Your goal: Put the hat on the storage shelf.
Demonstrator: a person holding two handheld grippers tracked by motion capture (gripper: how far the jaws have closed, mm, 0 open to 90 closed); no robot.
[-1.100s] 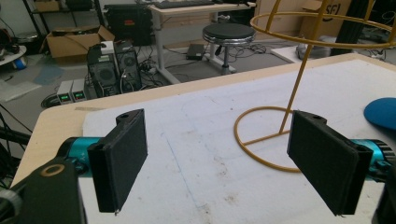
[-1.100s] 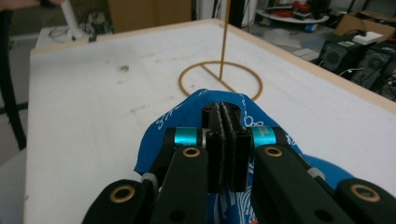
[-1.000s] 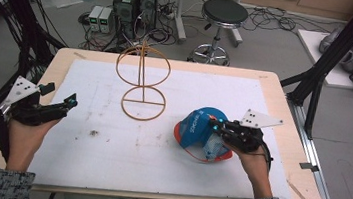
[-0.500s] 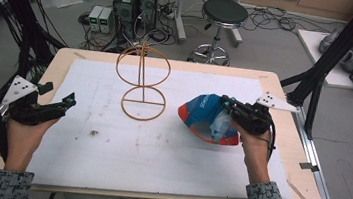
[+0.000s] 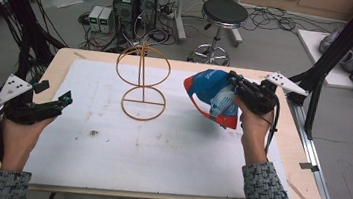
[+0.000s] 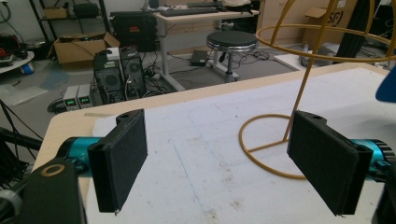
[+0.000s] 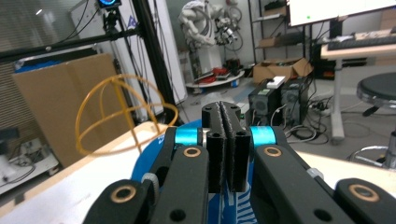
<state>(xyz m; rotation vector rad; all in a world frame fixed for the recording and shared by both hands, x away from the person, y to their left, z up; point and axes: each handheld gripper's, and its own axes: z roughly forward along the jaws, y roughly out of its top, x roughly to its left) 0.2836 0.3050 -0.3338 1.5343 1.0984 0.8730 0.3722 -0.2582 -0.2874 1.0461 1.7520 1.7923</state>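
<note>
The blue, red and white snack bag (image 5: 213, 97) now hangs clear of the table, lifted up and toward the far right edge from where it lay a second ago near the right edge. The right gripper (image 5: 233, 83) is clamped on its upper part, jaws pressed together. That lift suggests the bag is being carried, perhaps toward the gold wire stand (image 5: 142, 81), which stands near the far edge at the middle. The left gripper (image 5: 61, 100) hovers spread wide and empty over the left edge. The table (image 5: 278, 156) is wooden under a stained white mat (image 5: 109, 142); behind it are a black stool (image 5: 224, 15), computer towers (image 5: 135, 1) and floor cables.
</note>
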